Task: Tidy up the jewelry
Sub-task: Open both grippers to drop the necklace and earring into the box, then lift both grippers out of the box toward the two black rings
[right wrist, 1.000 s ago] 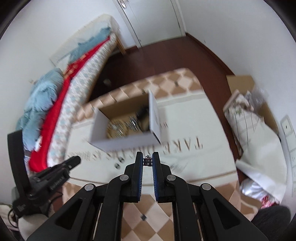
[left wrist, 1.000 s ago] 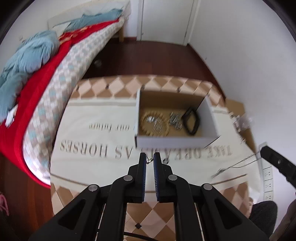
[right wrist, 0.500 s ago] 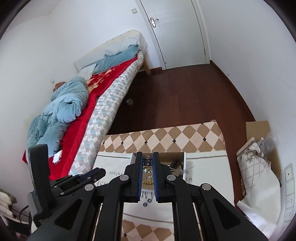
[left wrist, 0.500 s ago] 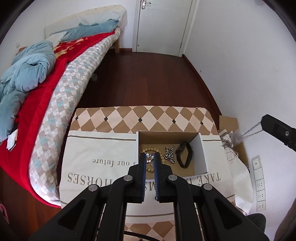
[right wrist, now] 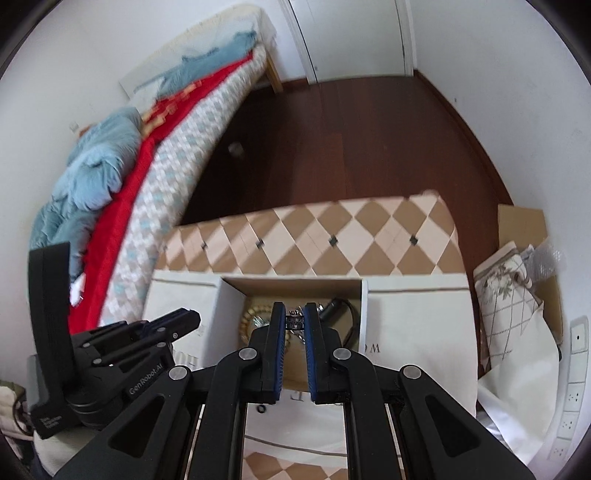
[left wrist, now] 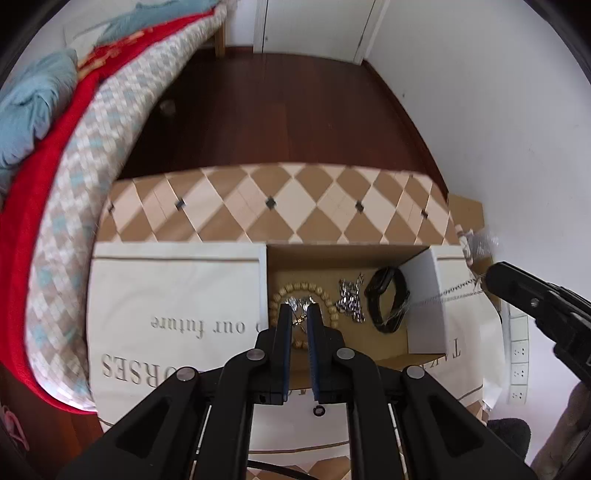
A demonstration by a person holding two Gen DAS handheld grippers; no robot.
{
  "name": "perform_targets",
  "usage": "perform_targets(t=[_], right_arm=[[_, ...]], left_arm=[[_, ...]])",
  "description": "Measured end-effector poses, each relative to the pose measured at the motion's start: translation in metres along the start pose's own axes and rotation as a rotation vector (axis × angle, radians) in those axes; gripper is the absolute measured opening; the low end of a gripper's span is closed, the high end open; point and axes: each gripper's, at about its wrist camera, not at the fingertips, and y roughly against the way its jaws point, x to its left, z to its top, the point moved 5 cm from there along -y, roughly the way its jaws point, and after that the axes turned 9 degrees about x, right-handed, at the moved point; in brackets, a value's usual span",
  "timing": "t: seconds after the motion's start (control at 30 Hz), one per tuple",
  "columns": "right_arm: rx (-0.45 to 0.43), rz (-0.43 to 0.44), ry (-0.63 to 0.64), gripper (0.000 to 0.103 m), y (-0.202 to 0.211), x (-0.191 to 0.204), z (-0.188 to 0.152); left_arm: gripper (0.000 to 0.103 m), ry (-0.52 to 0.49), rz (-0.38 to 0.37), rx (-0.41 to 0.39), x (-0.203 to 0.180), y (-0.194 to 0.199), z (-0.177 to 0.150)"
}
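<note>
- Bed [left wrist: 55, 155] with red blanket [right wrist: 122, 206] and blue quilt [right wrist: 92, 166], far left.
- White door [left wrist: 314, 26], far wall.
- Wall sockets [left wrist: 519, 354], near right.
- Dark wooden floor [left wrist: 277, 110].

Open cardboard box [left wrist: 421, 295] holds a wooden bead bracelet [left wrist: 325, 295], silver chain pile [left wrist: 351, 301] and black band [left wrist: 388, 299], side by side.

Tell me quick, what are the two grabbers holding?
Left gripper: shut on one end of a thin chain.
Right gripper: shut on the chain's other end, over the box.
</note>
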Motion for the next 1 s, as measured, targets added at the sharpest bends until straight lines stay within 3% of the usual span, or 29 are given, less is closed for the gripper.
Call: perform_targets(t=[0.1, 0.17, 0.23, 0.27, 0.3, 0.37, 0.43, 0.53, 0.6, 0.67, 0.7, 0.73, 1.0], right_arm=[[0.028, -0.017, 0.009, 0.01, -0.013, -0.004, 0.004], [0.062, -0.027, 0.005, 0.011, -0.021, -0.007, 0.005], [0.086, -0.037, -0.004, 0.011, -0.024, -0.011, 0.007], [0.095, -0.042, -0.009, 0.011, -0.025, -0.013, 0.007], [0.096, -0.049, -0.018, 0.011, -0.025, -0.016, 0.007], [0.099, -0.064, -0.028, 0.02, -0.023, -0.019, 0.007], [0.094, -0.084, -0.029, 0.036, -0.019, -0.021, 0.005], [0.096, -0.112, -0.029, 0.054, -0.017, -0.024, -0.001], [0.096, -0.145, -0.018, 0.064, -0.016, -0.024, -0.007], [0.091, -0.194, -0.002, 0.079, -0.017, -0.023, -0.013], [0.093, -0.215, 0.006, 0.096, -0.018, -0.022, -0.018], [0.093, -0.234, 0.012, 0.103, -0.02, -0.022, -0.022], [0.066, -0.331, 0.038, 0.103, -0.028, -0.016, -0.054]], left_arm=[[0.009, 0.027, -0.016, 0.042, 0.001, -0.009, 0.0], [0.01, 0.033, -0.003, 0.034, 0.001, -0.008, 0.001], [0.018, 0.044, 0.011, 0.023, 0.002, -0.004, 0.004], [0.031, 0.045, 0.019, 0.015, 0.002, -0.001, 0.005], [0.051, 0.05, 0.03, 0.003, 0.003, 0.002, 0.006], [0.066, 0.055, 0.06, -0.035, 0.005, 0.01, 0.009], [0.068, 0.066, 0.104, -0.062, 0.009, 0.018, 0.009], [0.083, 0.081, 0.141, -0.09, 0.015, 0.024, 0.008], [0.098, 0.092, 0.176, -0.11, 0.022, 0.028, 0.004], [0.102, 0.099, 0.199, -0.118, 0.027, 0.03, -0.001], [0.102, 0.099, 0.21, -0.12, 0.028, 0.029, -0.004], [0.102, 0.095, 0.23, -0.124, 0.029, 0.029, -0.009], [0.103, 0.086, 0.275, -0.136, 0.03, 0.027, -0.039]])
